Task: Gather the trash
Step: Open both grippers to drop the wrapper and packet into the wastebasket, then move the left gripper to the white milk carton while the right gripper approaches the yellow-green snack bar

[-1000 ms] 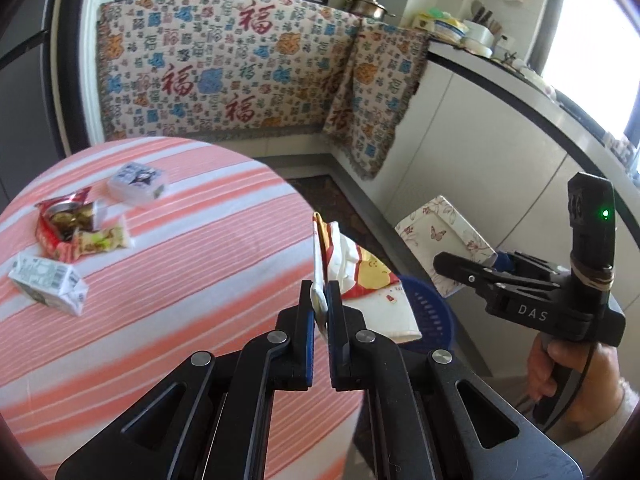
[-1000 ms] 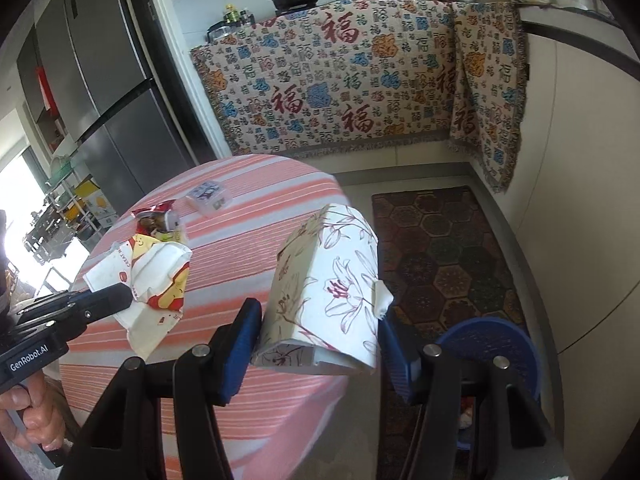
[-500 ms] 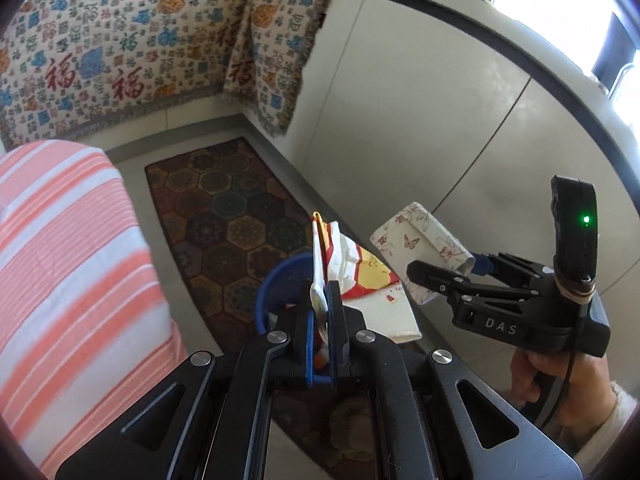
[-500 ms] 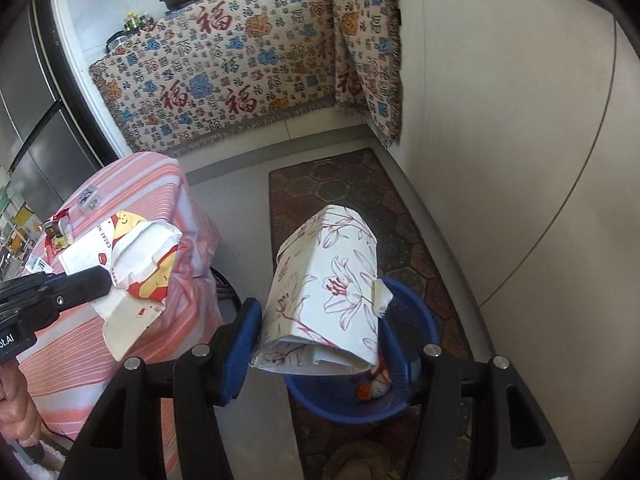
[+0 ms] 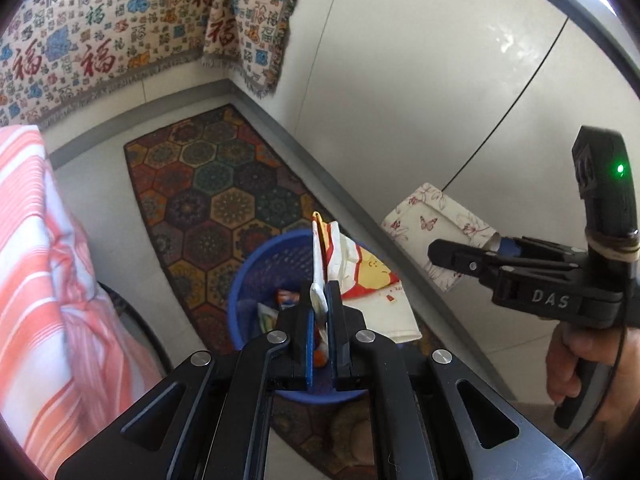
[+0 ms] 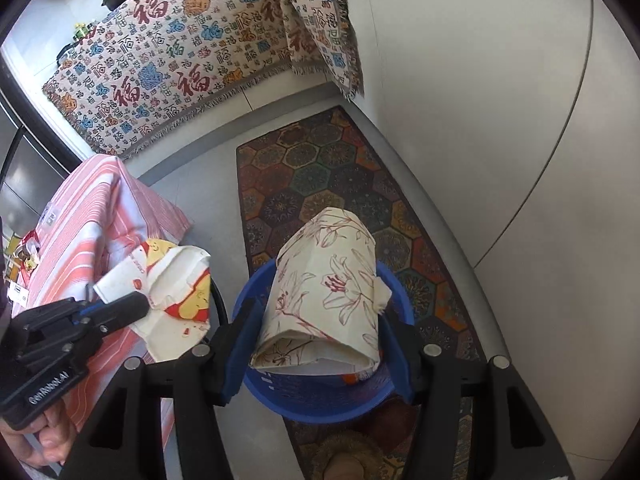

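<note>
My left gripper is shut on a flattened white paper bag with a yellow cartoon print, held over a blue mesh trash basket that has wrappers inside. The same bag hangs at the left in the right wrist view, beside the basket. My right gripper is shut on a crumpled floral tissue box, directly above the blue basket. In the left wrist view that floral box is to the right of the basket, in the other gripper.
A table with a pink striped cloth stands left of the basket, with wrappers on it. A hexagon-patterned rug lies under the basket. White cabinet fronts close off the right side. A patterned cloth hangs at the back.
Both grippers swung away from the table and downward with their loads. The blue basket, earlier off to the side, is now right beneath them and looks larger.
</note>
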A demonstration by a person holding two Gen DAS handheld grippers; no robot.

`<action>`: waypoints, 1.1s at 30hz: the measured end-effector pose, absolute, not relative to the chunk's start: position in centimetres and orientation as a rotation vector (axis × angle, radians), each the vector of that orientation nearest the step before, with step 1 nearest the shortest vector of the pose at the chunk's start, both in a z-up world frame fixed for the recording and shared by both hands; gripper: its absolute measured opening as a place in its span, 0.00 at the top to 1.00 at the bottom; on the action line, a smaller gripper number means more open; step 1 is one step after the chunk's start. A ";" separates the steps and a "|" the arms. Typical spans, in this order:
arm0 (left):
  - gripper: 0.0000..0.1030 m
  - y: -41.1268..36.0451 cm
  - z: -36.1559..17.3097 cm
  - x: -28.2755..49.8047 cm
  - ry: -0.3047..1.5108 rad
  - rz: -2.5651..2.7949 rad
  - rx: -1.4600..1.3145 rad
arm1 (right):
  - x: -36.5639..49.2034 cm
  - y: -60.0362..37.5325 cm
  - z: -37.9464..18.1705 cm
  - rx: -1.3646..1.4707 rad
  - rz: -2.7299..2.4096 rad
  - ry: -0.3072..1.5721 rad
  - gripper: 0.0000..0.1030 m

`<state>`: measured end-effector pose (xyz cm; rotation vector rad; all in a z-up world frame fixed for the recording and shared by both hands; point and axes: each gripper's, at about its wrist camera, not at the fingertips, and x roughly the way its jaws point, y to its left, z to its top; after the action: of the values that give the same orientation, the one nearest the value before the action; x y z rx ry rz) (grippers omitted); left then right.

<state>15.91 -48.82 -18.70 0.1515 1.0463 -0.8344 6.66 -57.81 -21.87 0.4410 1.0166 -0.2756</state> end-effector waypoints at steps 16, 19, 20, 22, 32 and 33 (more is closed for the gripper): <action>0.42 -46.0 -17.0 15.8 1.023 -0.798 0.088 | 5.9 -57.9 -18.9 0.439 -0.323 0.809 0.24; 0.40 -43.5 -15.4 14.9 0.997 -0.787 0.071 | 5.7 -56.7 -17.4 0.389 -0.329 0.753 0.24; 0.40 -42.4 -14.9 14.5 0.993 -0.788 0.066 | 5.8 -56.2 -16.8 0.368 -0.328 0.737 0.24; 0.40 -40.3 -14.2 13.9 0.985 -0.775 0.066 | 5.9 -55.0 -15.9 0.330 -0.319 0.709 0.24; 0.40 -24.7 -13.6 13.5 0.930 -0.450 0.013 | 8.9 -45.4 -13.4 0.202 -0.136 0.673 0.24; 0.39 -23.2 -13.7 13.9 0.925 -0.392 -0.002 | 9.2 -44.1 -13.4 0.187 -0.111 0.669 0.24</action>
<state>13.89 -23.20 -13.73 -0.0016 0.9255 -0.3917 9.20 -44.10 -13.37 0.1869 0.6695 -0.1106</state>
